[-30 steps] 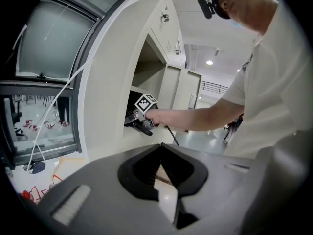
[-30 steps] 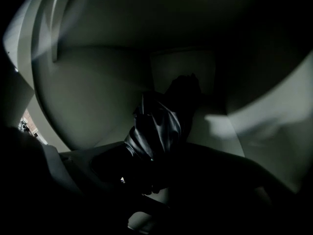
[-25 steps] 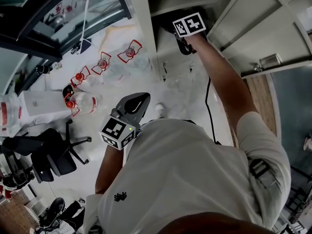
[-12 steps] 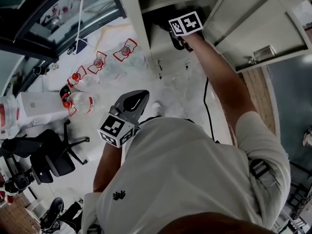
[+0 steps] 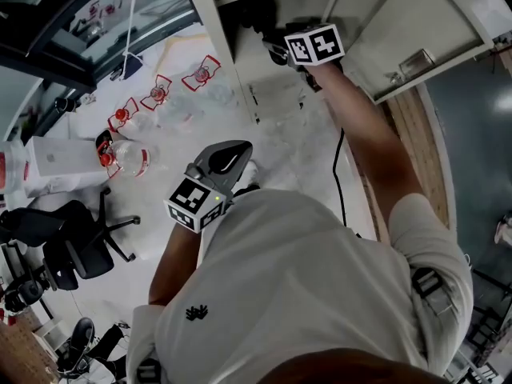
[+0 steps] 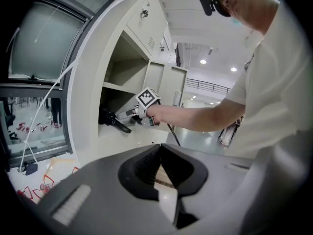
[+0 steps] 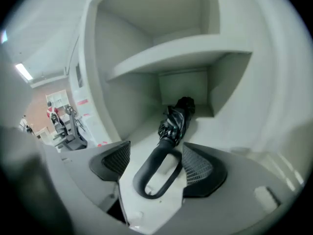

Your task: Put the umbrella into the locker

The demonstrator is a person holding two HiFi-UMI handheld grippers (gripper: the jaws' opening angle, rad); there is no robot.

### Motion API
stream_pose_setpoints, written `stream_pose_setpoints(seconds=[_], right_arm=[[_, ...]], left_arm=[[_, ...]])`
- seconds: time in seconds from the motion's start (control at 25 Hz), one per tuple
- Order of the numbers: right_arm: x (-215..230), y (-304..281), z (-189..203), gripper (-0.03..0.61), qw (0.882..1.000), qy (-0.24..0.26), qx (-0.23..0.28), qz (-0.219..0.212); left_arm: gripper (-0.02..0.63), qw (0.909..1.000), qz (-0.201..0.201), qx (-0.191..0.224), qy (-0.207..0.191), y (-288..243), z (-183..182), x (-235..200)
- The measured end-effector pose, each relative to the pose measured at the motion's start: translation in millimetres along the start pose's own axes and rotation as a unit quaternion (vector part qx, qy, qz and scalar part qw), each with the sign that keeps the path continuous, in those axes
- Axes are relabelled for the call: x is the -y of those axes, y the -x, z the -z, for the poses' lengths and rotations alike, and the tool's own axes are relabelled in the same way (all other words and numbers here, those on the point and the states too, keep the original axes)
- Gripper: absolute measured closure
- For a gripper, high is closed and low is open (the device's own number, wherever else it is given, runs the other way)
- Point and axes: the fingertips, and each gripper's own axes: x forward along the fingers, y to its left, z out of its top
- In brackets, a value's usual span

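A folded black umbrella [image 7: 175, 119] lies on the floor of an open white locker [image 7: 171, 48] compartment, its looped handle [image 7: 156, 173] pointing out toward me. My right gripper [image 7: 157, 164] is open at the compartment's mouth, with the handle loop lying between its two pads. In the left gripper view the umbrella [image 6: 113, 122] shows in the locker [image 6: 88, 82] just ahead of the right gripper [image 6: 131, 113]. From the head view the right gripper [image 5: 280, 52] reaches into the locker [image 5: 214, 38]. My left gripper [image 5: 230, 158] is shut and empty, held close to the person's chest.
The locker door [image 5: 400, 22] stands open to the right. A black cable [image 5: 342, 174] trails over the floor below the right arm. Red-and-white items [image 5: 200, 74] and a clear jug [image 5: 128, 158] lie to the left, near office chairs [image 5: 72, 246] and a glass wall.
The head view has shifted a little. The right gripper stays at the locker mouth and the left gripper stays by the chest.
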Motion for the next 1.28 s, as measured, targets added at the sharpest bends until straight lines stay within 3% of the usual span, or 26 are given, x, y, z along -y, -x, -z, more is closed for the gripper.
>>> stream_pose_setpoints(seconds=[0.24, 0.52, 0.88, 1.28], right_arm=[[-21.5, 47.7, 29.1, 0.253, 1.0, -0.01, 0.004, -0.024], [-55.4, 109.6, 58.6, 0.339, 0.998, -0.006, 0.025, -0.051], [-103.2, 184.1, 120.6, 0.497, 0.995, -0.001, 0.041, -0.087], [-135.2, 255.7, 190.7, 0.571, 0.995, -0.012, 0.048, -0.088]], left_arm=[[0.557, 0.9999, 0.009, 0.009, -0.004, -3.1, -2.4, 46.1], [0.556, 0.9998, 0.016, 0.007, -0.006, -8.0, 9.2, 92.0], [0.556, 0.9998, 0.011, 0.019, -0.003, -8.0, 24.6, 139.8], [0.557, 0.9997, 0.004, 0.021, 0.008, -0.4, 49.4, 175.1]])
